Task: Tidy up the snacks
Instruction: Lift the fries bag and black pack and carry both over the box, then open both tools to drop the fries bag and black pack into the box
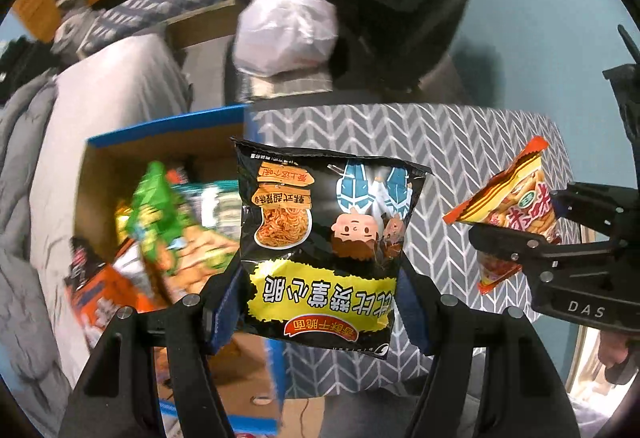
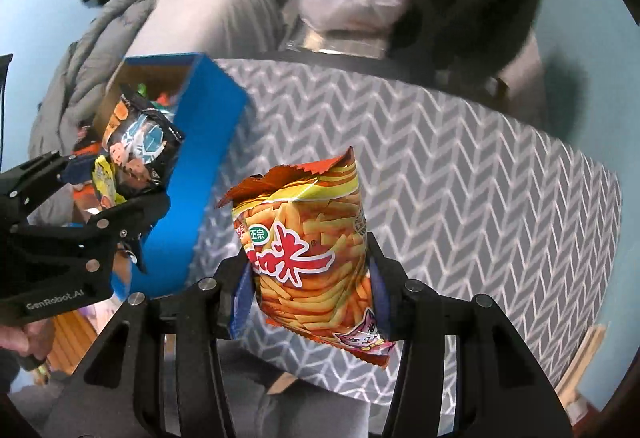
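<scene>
My left gripper is shut on a black noodle-snack bag with yellow lettering, held upside down in the air. My right gripper is shut on an orange-yellow fries snack bag. In the left wrist view the right gripper shows at the right with the orange bag. In the right wrist view the left gripper shows at the left with the black bag. A blue cardboard box holds several snack packets; the box also shows in the right wrist view.
A grey bin with a white chevron pattern stands right of the blue box; it also shows in the right wrist view. A white plastic bag and dark clothing lie behind it. Grey bedding lies at the left.
</scene>
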Demonstrator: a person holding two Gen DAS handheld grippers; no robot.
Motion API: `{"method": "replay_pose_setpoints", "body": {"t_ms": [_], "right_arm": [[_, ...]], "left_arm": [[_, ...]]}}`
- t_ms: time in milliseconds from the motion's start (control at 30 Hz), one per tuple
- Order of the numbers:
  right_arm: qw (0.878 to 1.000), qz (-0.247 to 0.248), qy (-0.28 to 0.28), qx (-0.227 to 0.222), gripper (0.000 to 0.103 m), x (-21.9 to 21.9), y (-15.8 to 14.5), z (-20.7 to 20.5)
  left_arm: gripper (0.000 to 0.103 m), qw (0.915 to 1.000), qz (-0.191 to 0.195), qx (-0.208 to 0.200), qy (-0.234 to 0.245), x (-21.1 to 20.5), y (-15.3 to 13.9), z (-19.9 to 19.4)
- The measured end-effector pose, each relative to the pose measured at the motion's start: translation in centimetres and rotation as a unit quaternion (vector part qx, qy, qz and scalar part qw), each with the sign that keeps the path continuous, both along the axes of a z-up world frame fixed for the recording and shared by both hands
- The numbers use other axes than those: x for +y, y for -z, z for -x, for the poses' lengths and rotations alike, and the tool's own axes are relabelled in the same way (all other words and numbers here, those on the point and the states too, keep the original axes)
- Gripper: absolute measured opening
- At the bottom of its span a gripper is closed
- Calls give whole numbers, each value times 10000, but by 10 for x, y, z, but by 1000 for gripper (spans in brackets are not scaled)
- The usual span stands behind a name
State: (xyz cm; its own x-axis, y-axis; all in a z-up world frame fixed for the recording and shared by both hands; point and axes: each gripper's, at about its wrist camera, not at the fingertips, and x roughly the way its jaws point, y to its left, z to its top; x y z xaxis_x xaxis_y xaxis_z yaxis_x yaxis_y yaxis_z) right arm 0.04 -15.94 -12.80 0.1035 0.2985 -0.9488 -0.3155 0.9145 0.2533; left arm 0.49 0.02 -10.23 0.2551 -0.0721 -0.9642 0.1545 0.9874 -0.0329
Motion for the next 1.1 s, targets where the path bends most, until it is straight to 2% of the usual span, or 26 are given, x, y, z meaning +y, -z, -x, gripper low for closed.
{"method": "replay_pose_setpoints", "body": {"t_ms": [233,467,600,800,1100], "right_arm": [[9985,-135,-529,-83,49,62,-6,-15],[9947,-203,-987,-192,49,123,-6,-37],[9927,-172,-1167,-256,49,155,-4,-53],[9919,-135,-1253,-156,49,188,12,-74],[9914,62,-1309,6,49,214,35,-91]], "left_arm": [[69,9980,-154,-174,-582,62,-10,-6],[69,9941,-530,-345,-886,119,-12,-21],[69,9921,-574,-348,-1062,142,-9,-34],[69,9905,-449,-252,-1274,169,7,-54],[69,9893,-454,-120,-1380,182,26,-70]]}}
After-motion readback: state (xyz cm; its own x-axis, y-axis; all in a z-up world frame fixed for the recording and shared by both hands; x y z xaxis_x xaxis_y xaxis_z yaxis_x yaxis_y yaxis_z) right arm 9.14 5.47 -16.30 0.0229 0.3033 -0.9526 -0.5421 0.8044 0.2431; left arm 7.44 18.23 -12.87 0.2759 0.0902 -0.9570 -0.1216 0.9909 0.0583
